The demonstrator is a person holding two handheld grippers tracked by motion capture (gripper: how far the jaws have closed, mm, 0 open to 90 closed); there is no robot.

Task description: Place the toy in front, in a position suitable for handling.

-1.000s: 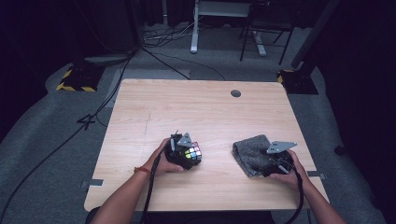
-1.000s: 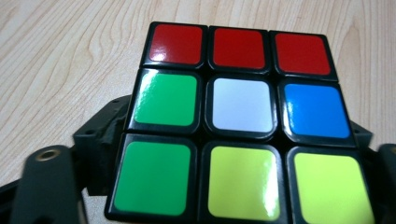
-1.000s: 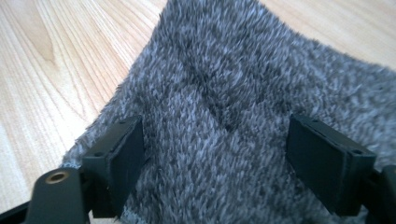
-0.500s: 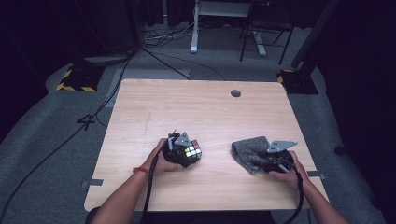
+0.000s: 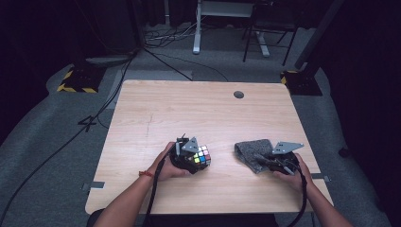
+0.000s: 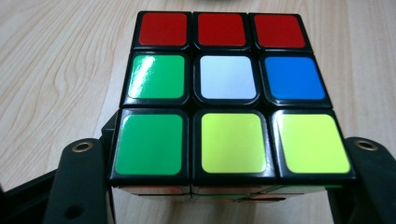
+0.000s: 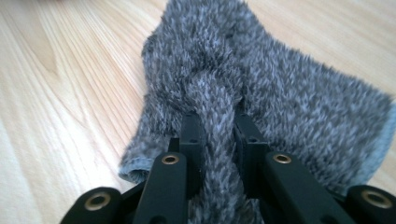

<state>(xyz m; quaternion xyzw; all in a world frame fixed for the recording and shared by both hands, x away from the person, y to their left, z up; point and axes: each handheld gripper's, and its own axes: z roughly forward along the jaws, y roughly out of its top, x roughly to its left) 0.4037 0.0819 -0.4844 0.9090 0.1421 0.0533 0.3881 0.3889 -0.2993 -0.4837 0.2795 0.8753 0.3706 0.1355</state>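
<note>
Puzzle cube (image 5: pixel 202 156) rests on the wooden table (image 5: pixel 198 113) near its front edge, left of centre, clamped between the jaws of the left gripper (image 5: pixel 189 153), which have just been closing on its sides. Grey fuzzy cloth (image 5: pixel 253 152) lies to the cube's right, well apart. Right gripper (image 5: pixel 265 161) has just been closing and pinches a raised fold of the cloth.

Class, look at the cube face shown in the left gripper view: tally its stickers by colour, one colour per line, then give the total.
Puzzle cube, face towards the camera:
Red: 3
Green: 2
Yellow: 2
White: 1
Blue: 1
Total: 9 stickers
</note>
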